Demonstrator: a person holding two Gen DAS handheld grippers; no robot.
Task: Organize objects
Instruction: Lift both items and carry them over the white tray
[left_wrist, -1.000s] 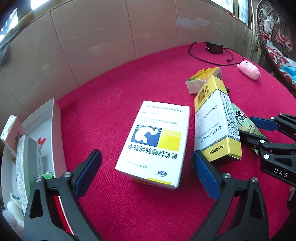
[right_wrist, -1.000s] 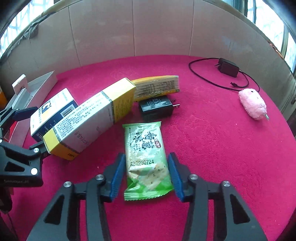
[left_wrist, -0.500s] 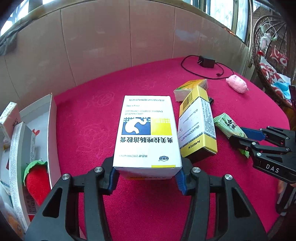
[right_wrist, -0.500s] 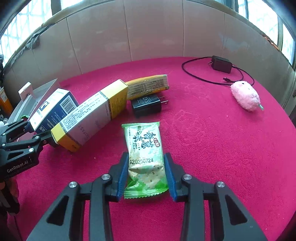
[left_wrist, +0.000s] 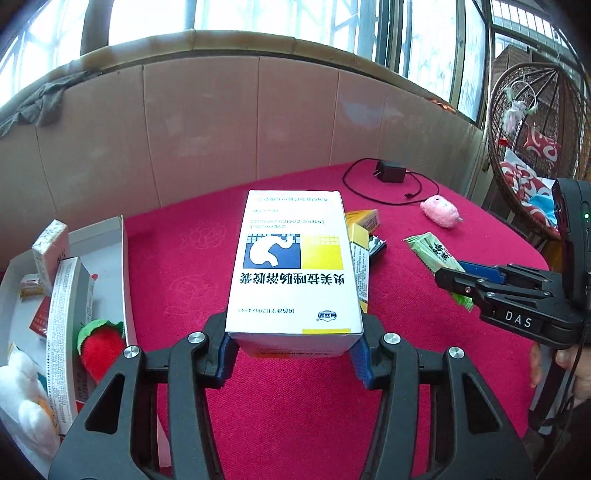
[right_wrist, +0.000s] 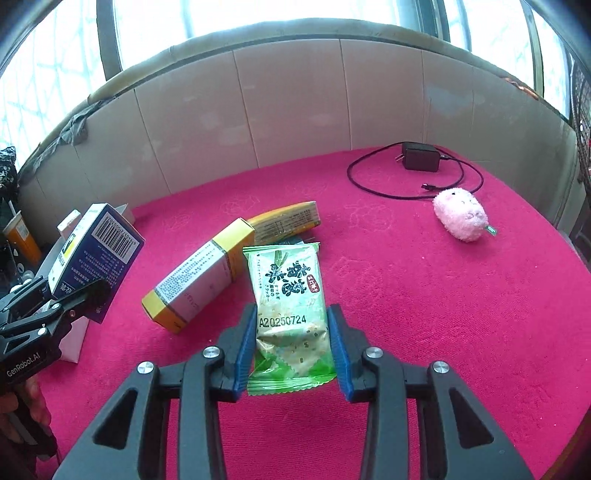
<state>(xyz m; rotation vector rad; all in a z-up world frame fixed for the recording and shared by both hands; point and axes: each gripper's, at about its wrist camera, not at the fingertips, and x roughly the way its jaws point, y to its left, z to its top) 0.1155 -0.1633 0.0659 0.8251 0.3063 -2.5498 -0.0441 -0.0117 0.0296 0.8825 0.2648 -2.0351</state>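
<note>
**Visitor:** What is each hand holding?

**Onlooker:** Item one: white rectangular cardboard medicine box with a blue-and-yellow panel (left_wrist: 293, 269), clamped at its near end between the blue pads of the left gripper (left_wrist: 293, 350), lifted clear of the cloth. Item two: green crinkled plastic cracker packet (right_wrist: 290, 306), pinched narrow at its lower half by the right gripper (right_wrist: 291, 350), also off the table.

**Visitor:** And where should they go?

**Onlooker:** Most likely the open white cardboard tray (left_wrist: 120, 236) at the left edge, already stocked: upright cartons, a red plush strawberry (left_wrist: 99, 345). My judgement: carry the box level, since it is held only at one end and could droop, and lower it into a free gap rather than onto the strawberry. The packet is soft; a firmer squeeze would crush the crackers.

**Visitor:** The rest of the room?

**Onlooker:** Round table under a magenta embossed cloth (right_wrist: 443, 332). Left on it: a yellow-and-white long carton (right_wrist: 199, 284), a flat yellow pack (right_wrist: 288, 221) behind it, a black charger with coiled cable (right_wrist: 421, 162), a pink fluffy toy (right_wrist: 461, 218). Beige panelled screen behind, bright windows above, a wicker hanging chair (left_wrist: 532, 147) to the right.
</note>
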